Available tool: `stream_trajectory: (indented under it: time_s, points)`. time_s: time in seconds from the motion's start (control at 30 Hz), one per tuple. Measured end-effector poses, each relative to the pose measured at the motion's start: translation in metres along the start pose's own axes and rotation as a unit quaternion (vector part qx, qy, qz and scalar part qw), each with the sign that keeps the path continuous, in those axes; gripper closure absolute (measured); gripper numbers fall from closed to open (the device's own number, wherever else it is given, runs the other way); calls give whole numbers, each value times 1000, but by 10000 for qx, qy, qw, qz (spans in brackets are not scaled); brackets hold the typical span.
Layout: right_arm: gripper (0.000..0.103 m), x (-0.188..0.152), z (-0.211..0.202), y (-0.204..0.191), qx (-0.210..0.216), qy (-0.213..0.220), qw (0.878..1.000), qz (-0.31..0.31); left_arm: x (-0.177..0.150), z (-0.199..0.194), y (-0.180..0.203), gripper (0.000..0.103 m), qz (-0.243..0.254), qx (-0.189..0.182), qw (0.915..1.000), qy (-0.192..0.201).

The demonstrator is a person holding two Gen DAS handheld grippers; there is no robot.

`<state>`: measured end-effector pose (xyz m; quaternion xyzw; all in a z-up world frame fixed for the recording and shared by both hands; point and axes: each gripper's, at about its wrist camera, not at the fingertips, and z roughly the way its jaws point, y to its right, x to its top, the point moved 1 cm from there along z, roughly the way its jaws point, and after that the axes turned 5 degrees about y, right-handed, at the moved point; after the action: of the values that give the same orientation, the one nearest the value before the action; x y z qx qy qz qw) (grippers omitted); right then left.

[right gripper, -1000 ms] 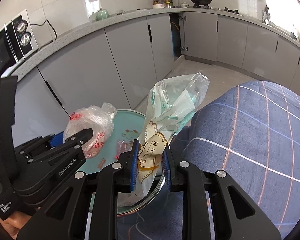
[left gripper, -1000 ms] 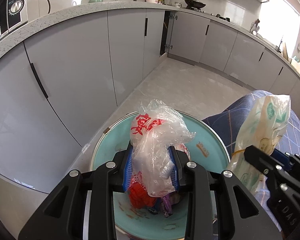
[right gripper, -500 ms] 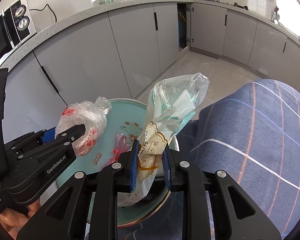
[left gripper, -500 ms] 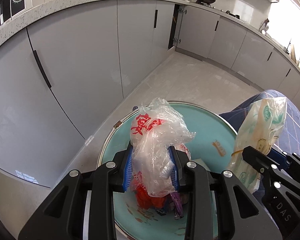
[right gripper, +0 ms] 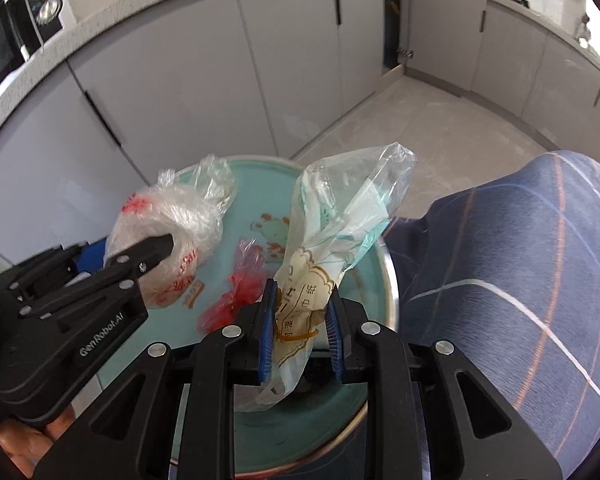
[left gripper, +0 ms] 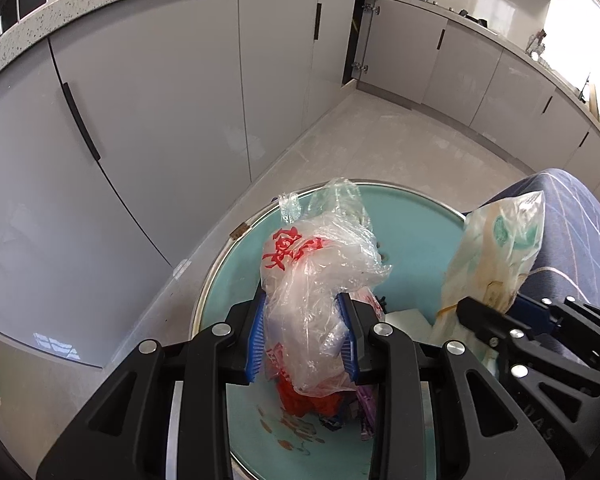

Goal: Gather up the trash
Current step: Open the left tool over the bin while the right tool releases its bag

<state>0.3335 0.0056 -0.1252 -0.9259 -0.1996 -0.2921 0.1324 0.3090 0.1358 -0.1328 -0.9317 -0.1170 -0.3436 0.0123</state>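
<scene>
Left gripper (left gripper: 305,340) clamps clear red-printed bag (left gripper: 312,280); right gripper (right gripper: 300,332) clamps tissue wrapper (right gripper: 340,232). Both hang over teal basin (left gripper: 412,240). Risk: thin film clings to pads, or drifts outside the rim.

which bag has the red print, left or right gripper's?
The clear crumpled bag pinched in the left gripper. The tissue-pack bag in the right gripper shows green and tan print instead.

Left claw (left gripper: 304,336) and right claw (right gripper: 300,328) side by side, angled downward, both clamped.
</scene>
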Motion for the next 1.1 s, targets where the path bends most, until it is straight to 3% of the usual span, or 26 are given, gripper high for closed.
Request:
stream_trajectory:
  time_s: [0.1, 0.23, 0.47, 0.7, 0.8, 0.93, 1.1]
  points:
    - [76, 0, 10, -4, 7, -103, 9999, -127, -6, 1, -2, 72, 3, 35, 10000, -41]
    - [56, -3, 9, -2, 62, 2, 9999, -118, -8, 4, -2, 72, -9, 52, 9999, -89]
    - [53, -4, -30, 21, 24, 603, 9977, 294, -8, 6, 4, 72, -3, 14, 9999, -124]
    - [53, -10, -55, 36, -202, 845, 9934, 750, -18, 15, 21, 67, 158, 30, 9996, -250]
    - [53, -14, -63, 41, -233, 930, 9912, 916, -26, 19, 22, 58, 208, 122, 9992, -332]
    - [53, -20, -75, 42, -220, 1039, 9885, 1074, -28, 14, 22, 34, 223, 273, 9989, -296]
    - [51, -28, -94, 43, -242, 1210, 9843, 1259, -29, -1, 24, 19, 278, 403, 9987, -155]
